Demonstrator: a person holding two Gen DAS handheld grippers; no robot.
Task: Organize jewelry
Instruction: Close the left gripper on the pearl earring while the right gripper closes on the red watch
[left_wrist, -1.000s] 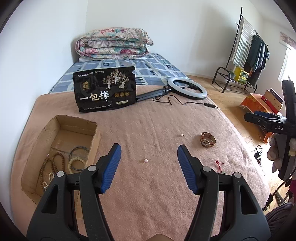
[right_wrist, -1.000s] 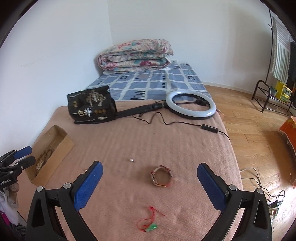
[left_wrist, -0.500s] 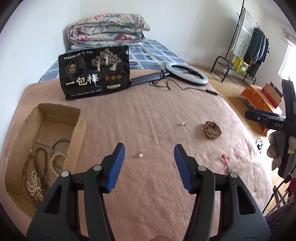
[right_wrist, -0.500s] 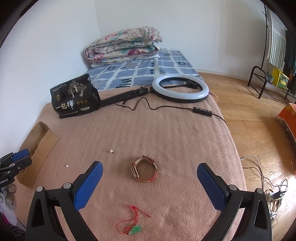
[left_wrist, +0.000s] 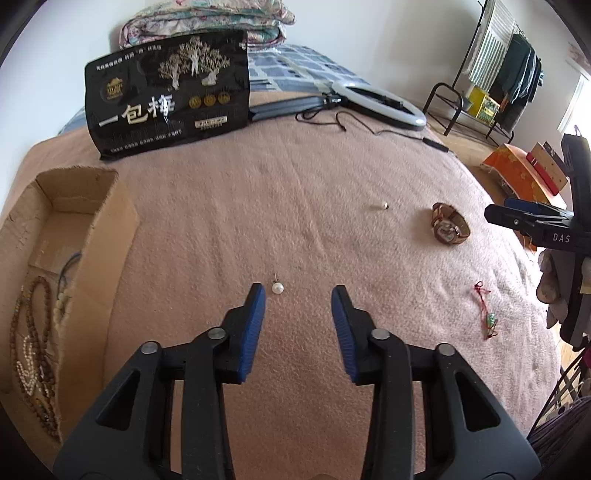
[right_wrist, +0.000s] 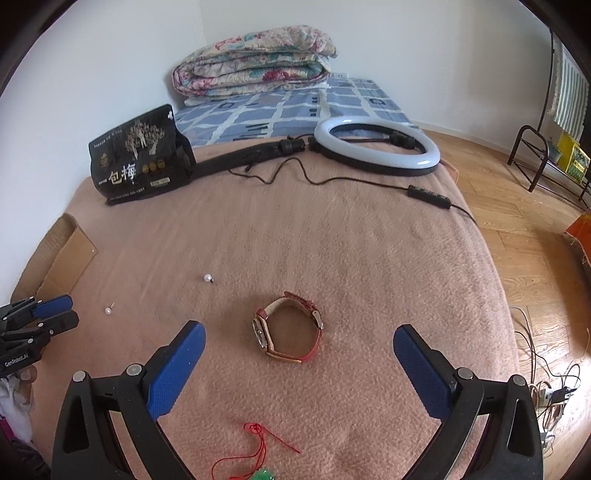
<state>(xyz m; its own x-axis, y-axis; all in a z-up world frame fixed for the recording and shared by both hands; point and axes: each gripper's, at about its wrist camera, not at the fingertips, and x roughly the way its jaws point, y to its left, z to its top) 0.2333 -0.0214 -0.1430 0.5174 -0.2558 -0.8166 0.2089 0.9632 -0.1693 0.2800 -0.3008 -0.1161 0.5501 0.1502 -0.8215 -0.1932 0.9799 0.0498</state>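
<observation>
Left wrist view: left claw (left_wrist: 298, 291), half-open and just closing, holds nothing; pearl stud (left_wrist: 277, 287) sits just ahead by its left finger (shift left, then pinch). Right claw (right_wrist: 299, 345) gapes wide, empty, over the watch (right_wrist: 290, 328).

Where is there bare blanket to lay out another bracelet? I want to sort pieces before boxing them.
Free: the wide blanket between the black bag and the pearl stud. Crowded: the right side, with the second pearl stud, watch and red cord charm. The cardboard box already holds bead strands.
</observation>
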